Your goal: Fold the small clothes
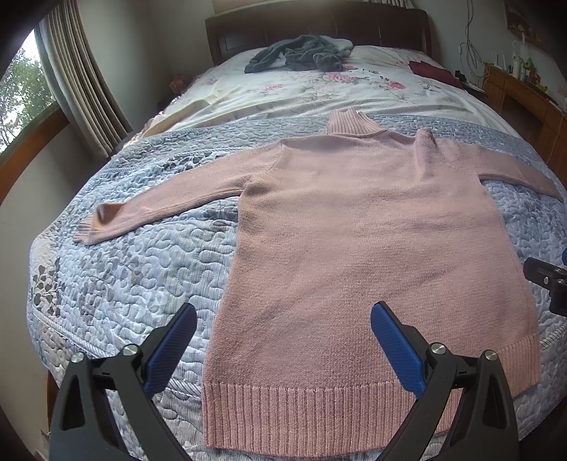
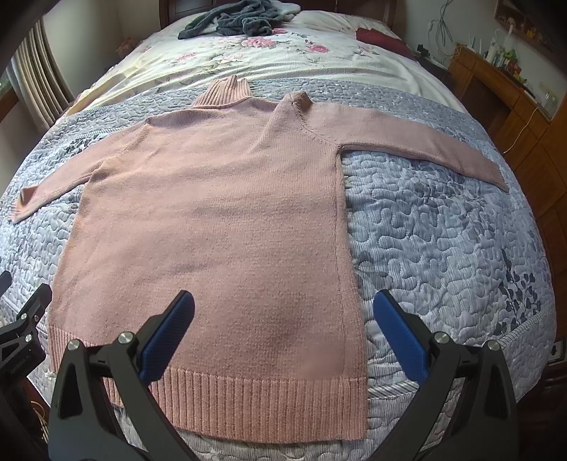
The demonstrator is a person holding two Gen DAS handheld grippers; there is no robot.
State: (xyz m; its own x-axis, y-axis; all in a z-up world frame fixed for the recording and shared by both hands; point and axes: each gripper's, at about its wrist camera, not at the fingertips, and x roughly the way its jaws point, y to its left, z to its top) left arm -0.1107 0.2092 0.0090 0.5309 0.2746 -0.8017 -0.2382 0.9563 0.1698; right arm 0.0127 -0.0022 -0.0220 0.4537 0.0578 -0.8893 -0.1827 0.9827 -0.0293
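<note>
A pink knit turtleneck sweater (image 1: 354, 227) (image 2: 212, 212) lies flat on the blue quilted bedspread, both sleeves spread outward, ribbed hem toward me. My left gripper (image 1: 283, 315) hovers open above the hem's left corner, nothing between its blue pads. Over the hem's right corner my right gripper (image 2: 283, 301) is likewise open and empty. Each gripper's black body shows at the edge of the other's view. The left sleeve cuff (image 1: 88, 230) lies near the bed's left edge. The right sleeve (image 2: 425, 142) stretches toward the right edge.
A grey garment heap (image 1: 301, 53) (image 2: 230, 17) lies near the dark headboard on a floral sheet (image 1: 283, 92). A dark red cloth (image 2: 382, 40) sits at the far right. A wooden dresser (image 2: 514, 106) stands right of the bed. Curtains and a window (image 1: 71, 71) are on the left.
</note>
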